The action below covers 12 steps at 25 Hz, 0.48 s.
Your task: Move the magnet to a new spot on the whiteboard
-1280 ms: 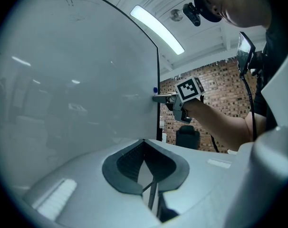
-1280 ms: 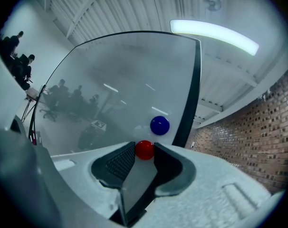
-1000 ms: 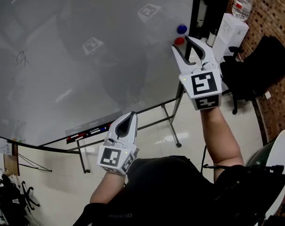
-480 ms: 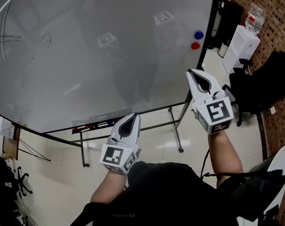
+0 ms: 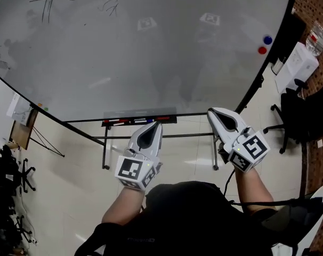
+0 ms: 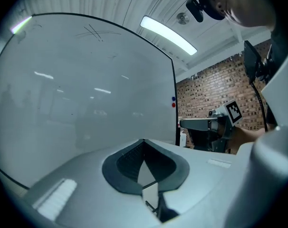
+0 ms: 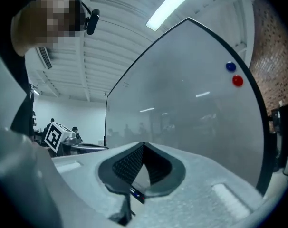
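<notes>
Head view: the left gripper (image 5: 152,128) and right gripper (image 5: 217,116) hang low before the whiteboard (image 5: 151,57), jaws together, nothing held. The red magnet (image 5: 262,50) and blue magnet (image 5: 267,39) sit on the board, well above and right of the right gripper.

Left gripper view: jaws closed, empty.

Right gripper view: jaws closed, empty, magnets ahead and up-right.

Judgement: no magnet is in hand. The next move calls for opening the right jaws and reaching up-right.

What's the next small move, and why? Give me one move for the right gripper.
Probably raise the right gripper toward the red magnet and open its fingers: it is shut, empty and held low, off the whiteboard, while the red magnet sits just below the blue magnet near the board's right edge.
</notes>
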Each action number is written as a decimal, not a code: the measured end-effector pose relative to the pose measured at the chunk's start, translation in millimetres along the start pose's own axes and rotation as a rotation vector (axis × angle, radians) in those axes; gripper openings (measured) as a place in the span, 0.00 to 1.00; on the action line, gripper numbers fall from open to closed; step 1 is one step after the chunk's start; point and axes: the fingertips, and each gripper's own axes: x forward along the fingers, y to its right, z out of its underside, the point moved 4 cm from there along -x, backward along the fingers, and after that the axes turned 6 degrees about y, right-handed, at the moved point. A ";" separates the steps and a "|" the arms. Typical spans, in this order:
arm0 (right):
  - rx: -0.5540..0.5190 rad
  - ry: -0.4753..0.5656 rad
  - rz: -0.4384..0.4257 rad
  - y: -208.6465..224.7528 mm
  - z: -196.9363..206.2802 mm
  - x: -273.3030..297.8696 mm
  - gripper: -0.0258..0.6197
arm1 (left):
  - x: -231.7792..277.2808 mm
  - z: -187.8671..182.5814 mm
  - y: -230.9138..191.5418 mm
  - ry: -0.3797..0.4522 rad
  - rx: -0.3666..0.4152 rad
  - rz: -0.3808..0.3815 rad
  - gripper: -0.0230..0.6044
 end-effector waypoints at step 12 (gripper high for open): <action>0.068 -0.016 -0.020 -171.6 35.0 36.0 0.04 | -132.4 -18.3 -68.0 -0.012 0.007 0.039 0.06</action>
